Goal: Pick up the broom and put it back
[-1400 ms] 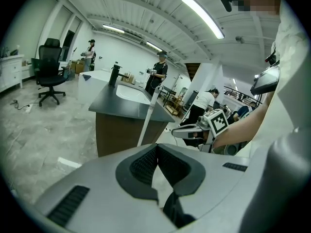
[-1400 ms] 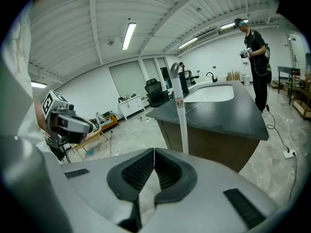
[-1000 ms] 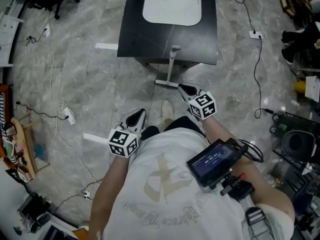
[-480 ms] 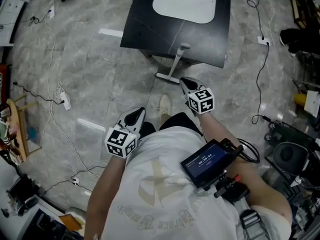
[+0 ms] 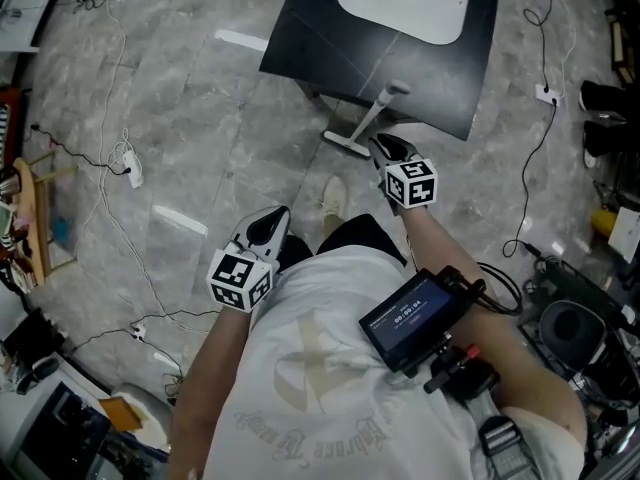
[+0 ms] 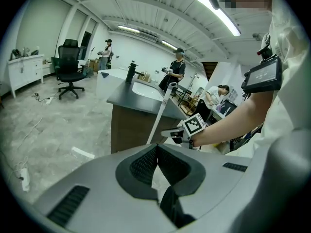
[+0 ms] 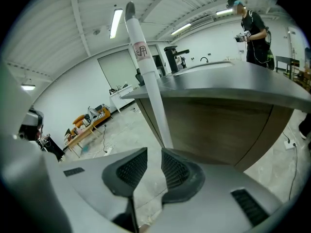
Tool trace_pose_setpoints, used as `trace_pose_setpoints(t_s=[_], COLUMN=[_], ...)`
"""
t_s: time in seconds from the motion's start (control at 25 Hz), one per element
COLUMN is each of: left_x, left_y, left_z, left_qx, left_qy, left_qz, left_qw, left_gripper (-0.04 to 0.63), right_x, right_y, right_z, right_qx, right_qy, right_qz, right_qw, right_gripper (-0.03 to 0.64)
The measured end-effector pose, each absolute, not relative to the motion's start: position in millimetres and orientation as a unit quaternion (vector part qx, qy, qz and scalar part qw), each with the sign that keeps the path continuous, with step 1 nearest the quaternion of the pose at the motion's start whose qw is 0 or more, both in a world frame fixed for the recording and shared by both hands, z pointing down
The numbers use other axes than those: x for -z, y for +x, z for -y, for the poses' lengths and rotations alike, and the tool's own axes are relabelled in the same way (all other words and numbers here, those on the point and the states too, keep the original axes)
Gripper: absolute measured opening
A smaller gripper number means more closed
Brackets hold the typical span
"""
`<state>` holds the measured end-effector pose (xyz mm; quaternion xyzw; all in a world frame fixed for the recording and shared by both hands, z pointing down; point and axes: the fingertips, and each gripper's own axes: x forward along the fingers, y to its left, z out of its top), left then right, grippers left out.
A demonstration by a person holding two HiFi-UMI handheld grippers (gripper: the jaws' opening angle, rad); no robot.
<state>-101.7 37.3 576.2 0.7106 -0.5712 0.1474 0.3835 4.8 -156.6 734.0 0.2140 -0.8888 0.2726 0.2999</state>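
Right gripper (image 7: pixel 154 152): jaws a narrow gap apart, having just been opening, only floor (image 7: pixel 129 125) showing between the pads (image 7: pixel 132 169), the broom (image 7: pixel 148 81) handle rising just beyond their tips. Left gripper (image 6: pixel 156 148): jaws closed tip to tip on nothing, well apart from the broom, which leans against the edge of the dark counter (image 5: pixel 320 48) with its head on the floor. In the right gripper view the broom's head is hidden behind the gripper body, and the handle's label (image 7: pixel 140 51) is unreadable
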Motion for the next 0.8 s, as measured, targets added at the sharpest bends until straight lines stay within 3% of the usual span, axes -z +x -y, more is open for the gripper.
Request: trace_pose_setpoints(t_s=[0.52, 0.8], left_x=[-577.4, -574.3], left_y=[-123.6, -122.7], left_z=[-63.2, -74.6], left_qx=[-0.151, -0.151], left_qy=[0.686, 0.671], left_qz=[0.595, 0.609], left_qw=[0.391, 0.395], left_gripper=[0.012, 0.012], right_x=[-749.5, -767.4], right_y=[-34.7, -39.3], right_z=[187.3, 191.5], right_qx=[-0.254, -0.253], right_qy=[0.243, 0.237], right_qz=[0.886, 0.875], right_qw=[0.304, 0.338], right_gripper=[0.192, 0.195])
